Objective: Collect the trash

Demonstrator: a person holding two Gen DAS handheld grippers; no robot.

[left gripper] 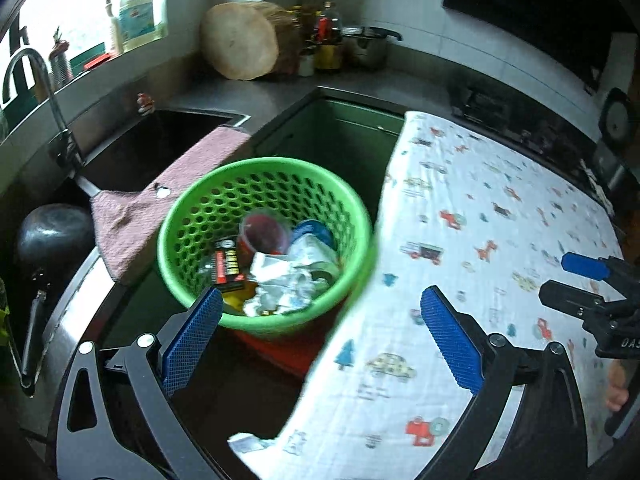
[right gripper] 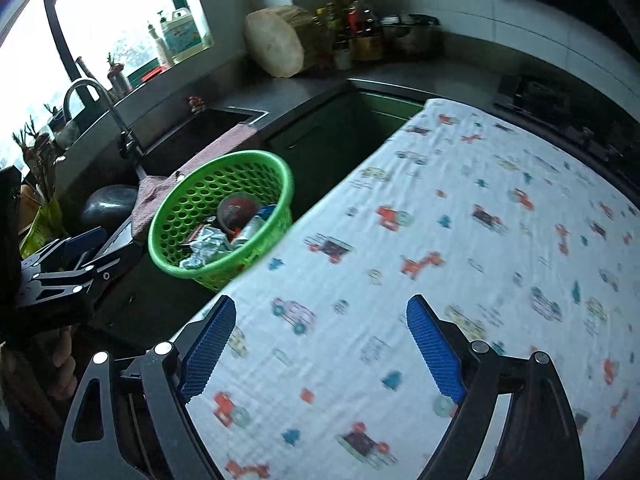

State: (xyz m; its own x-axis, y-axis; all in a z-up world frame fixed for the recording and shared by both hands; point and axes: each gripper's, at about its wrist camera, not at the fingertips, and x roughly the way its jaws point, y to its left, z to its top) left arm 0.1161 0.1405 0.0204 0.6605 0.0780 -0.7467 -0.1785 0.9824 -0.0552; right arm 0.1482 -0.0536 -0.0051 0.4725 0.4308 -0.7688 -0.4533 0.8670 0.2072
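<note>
Standing upright with its mouth facing up, the green basket sits just beside the cloth-covered surface, near the sink, holding crumpled paper and a red cup. Only the left wrist view shows the paper scrap at the cloth's near edge. Both hand-held grippers angle downward: left hand-held gripper jaws apart, empty; right hand-held gripper jaws apart over the cloth, empty.

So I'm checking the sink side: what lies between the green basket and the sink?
A pink towel draped over the sink edge, beside the basket. Both wrist views show it.
</note>
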